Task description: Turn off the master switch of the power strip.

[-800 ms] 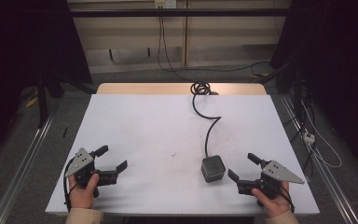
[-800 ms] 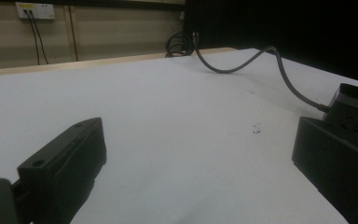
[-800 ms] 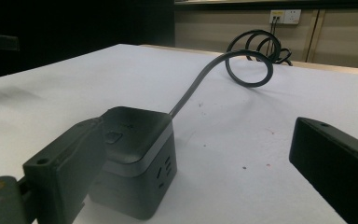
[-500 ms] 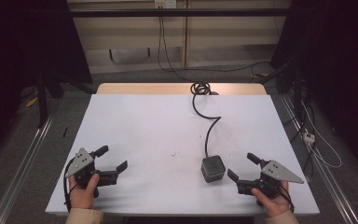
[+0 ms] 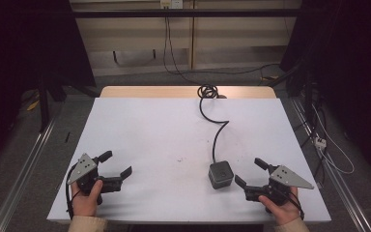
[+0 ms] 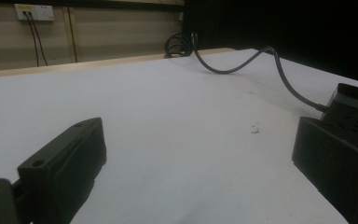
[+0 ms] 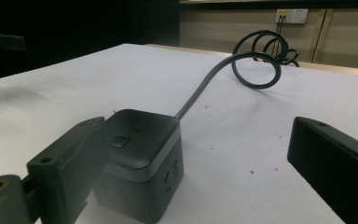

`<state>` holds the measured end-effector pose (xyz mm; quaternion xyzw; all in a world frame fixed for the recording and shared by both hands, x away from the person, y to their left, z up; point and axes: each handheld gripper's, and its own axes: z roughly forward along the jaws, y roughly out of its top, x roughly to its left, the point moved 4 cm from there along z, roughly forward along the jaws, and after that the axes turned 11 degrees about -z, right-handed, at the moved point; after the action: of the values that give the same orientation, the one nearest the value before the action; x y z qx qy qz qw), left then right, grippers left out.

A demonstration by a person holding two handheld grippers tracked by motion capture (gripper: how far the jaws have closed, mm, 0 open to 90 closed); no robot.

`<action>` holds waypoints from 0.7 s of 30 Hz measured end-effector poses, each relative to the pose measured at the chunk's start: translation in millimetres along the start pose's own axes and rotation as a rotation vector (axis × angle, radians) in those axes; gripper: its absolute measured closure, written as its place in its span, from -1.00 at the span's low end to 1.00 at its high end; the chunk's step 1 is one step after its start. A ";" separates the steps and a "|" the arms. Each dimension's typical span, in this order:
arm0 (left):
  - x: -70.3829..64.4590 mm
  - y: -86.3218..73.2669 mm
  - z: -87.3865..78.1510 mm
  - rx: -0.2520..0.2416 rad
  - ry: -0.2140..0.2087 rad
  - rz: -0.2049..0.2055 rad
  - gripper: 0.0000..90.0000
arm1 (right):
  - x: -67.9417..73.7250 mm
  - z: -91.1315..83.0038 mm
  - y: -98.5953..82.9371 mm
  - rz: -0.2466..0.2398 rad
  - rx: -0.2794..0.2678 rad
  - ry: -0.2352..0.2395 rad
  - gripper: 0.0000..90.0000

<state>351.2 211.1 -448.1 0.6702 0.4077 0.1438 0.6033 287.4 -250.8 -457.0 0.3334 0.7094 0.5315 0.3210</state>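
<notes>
A dark grey cube power socket (image 5: 221,174) rests on the white table (image 5: 164,135), right of centre near the front; it has a button on top (image 7: 120,141) and plug holes in its side. Its thick grey cable (image 5: 217,130) snakes back to a coil (image 5: 207,91) at the table's far edge. My right gripper (image 5: 251,173) is open, held just right of the cube, whose body (image 7: 140,163) stands partly behind the left jaw. My left gripper (image 5: 115,164) is open and empty at the front left. Past its right jaw the cube (image 6: 354,109) shows.
A wall outlet (image 5: 170,4) with cords hanging from it sits behind the table. Metal rails (image 5: 24,164) run along the floor on both sides, and a small white plug strip (image 5: 320,141) lies on the floor at the right.
</notes>
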 end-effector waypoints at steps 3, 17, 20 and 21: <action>-0.2 0.0 0.7 -0.001 0.000 -0.003 -0.94 | 1.3 -0.4 1.4 -0.008 0.003 0.007 -0.88; 0.1 -0.4 1.2 0.005 -0.003 0.005 -0.94 | 4.2 1.5 7.7 -0.012 -0.002 0.038 -0.73; 0.1 -0.4 1.2 0.002 -0.001 0.001 -0.94 | 4.4 2.4 8.5 -0.010 -0.004 0.042 -0.71; 0.1 -0.4 1.3 0.002 -0.001 0.001 -0.94 | 4.6 2.6 8.8 -0.009 -0.004 0.041 -0.71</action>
<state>352.1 210.2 -448.8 0.6711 0.4073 0.1430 0.6027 288.1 -243.8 -449.5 0.3186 0.7162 0.5382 0.3096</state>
